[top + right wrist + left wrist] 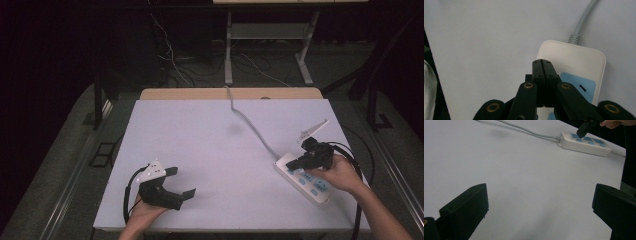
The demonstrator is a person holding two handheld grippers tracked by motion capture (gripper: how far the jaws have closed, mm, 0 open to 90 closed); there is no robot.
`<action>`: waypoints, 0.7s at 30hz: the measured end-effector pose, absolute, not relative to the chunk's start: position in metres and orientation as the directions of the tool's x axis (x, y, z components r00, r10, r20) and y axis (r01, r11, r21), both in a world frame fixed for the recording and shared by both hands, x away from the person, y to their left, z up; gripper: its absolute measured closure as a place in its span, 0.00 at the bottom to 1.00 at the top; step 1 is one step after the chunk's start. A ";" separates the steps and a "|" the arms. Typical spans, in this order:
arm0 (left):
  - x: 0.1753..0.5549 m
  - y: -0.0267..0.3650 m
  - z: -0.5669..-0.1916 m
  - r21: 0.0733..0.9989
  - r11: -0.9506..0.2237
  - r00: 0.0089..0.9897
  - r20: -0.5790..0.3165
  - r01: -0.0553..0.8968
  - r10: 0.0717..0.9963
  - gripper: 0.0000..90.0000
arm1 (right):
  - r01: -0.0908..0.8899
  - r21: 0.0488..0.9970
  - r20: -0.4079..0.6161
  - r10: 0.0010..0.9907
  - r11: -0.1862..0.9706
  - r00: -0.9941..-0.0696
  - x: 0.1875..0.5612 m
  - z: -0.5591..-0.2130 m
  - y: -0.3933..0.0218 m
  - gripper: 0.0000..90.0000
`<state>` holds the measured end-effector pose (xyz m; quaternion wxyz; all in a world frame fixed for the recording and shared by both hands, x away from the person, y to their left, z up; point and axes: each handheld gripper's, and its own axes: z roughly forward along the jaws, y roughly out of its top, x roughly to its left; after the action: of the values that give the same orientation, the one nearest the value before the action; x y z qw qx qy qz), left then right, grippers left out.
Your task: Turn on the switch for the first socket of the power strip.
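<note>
A: Where is the power strip [303, 177] sitting?

B: On the white bench [210, 150], out at about four o'clock from its middle, close to the right edge. It lies at an angle, and its grey cable [247, 122] runs from its far end up toward twelve o'clock and off the back edge.

A: And the right tongs [292, 165]?

B: Pressed together, with no gap between the jaws and nothing between them. In the right gripper view the tips are over the strip's cable end, just beside the first blue socket panel [580, 87]. I cannot tell whether they touch the casing. The right hand [340, 172] is over the strip's middle.

A: The left tongs [181, 182]?

B: Spread wide apart, holding nothing. They are near the bench's front edge at about seven o'clock, held by the left hand [145, 207]. In the left gripper view the two jaws stand at either side with bare bench between them, and the strip lies well apart, toward one o'clock.

A: Anything beyond the bench?

B: Loose wires [175, 60] on the floor and a white frame's legs [229, 50] at twelve o'clock.
</note>
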<state>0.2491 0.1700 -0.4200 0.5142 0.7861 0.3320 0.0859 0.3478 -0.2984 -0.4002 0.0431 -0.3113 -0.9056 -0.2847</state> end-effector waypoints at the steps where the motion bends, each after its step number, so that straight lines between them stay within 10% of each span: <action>1: 0.249 0.170 -0.420 0.865 -0.251 0.765 -0.206 0.434 0.610 0.00 | 0.587 0.485 0.252 0.539 0.648 -0.804 0.348 -0.401 -0.298 0.99; 21: 0.248 0.168 -0.419 0.866 -0.253 0.767 -0.206 0.432 0.607 0.00 | 0.595 0.502 0.230 0.566 0.627 -0.791 0.341 -0.407 -0.299 1.00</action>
<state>0.2477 0.1683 -0.4195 0.5145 0.7868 0.3302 0.0850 0.3407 -0.2993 -0.4072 0.0251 -0.3221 -0.9017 -0.2875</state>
